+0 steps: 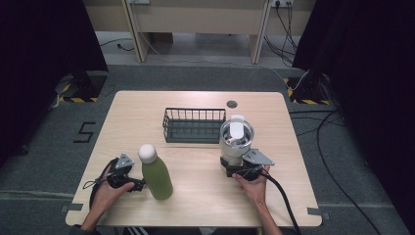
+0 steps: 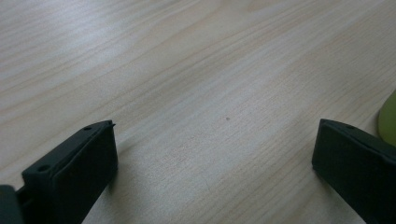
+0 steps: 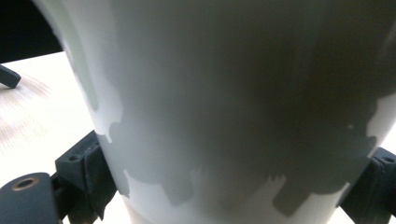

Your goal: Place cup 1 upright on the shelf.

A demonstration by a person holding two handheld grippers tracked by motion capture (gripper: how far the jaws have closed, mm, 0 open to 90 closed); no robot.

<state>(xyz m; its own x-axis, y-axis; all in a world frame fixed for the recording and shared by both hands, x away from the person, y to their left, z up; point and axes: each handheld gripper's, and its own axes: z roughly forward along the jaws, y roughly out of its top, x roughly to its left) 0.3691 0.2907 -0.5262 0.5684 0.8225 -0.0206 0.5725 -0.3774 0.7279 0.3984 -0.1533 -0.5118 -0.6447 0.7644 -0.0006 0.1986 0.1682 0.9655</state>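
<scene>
A green bottle [image 1: 156, 177] with a white cap stands upright at the front left of the table. My left gripper [image 1: 138, 184] rests just left of its base, open, with bare wood between the wide-apart jaws [image 2: 215, 158]; a sliver of the green bottle [image 2: 388, 119] shows beside the right jaw. A white tumbler [image 1: 236, 142] with a lid stands at the front right. My right gripper [image 1: 234, 167] is at its base, and the tumbler [image 3: 233, 93] sits between the two jaws, which press its sides.
A black wire basket [image 1: 194, 125] stands in the middle of the wooden table [image 1: 195, 205], behind both vessels. A cable trails from the right gripper off the front edge. A round grommet hole [image 1: 231, 104] lies at the back.
</scene>
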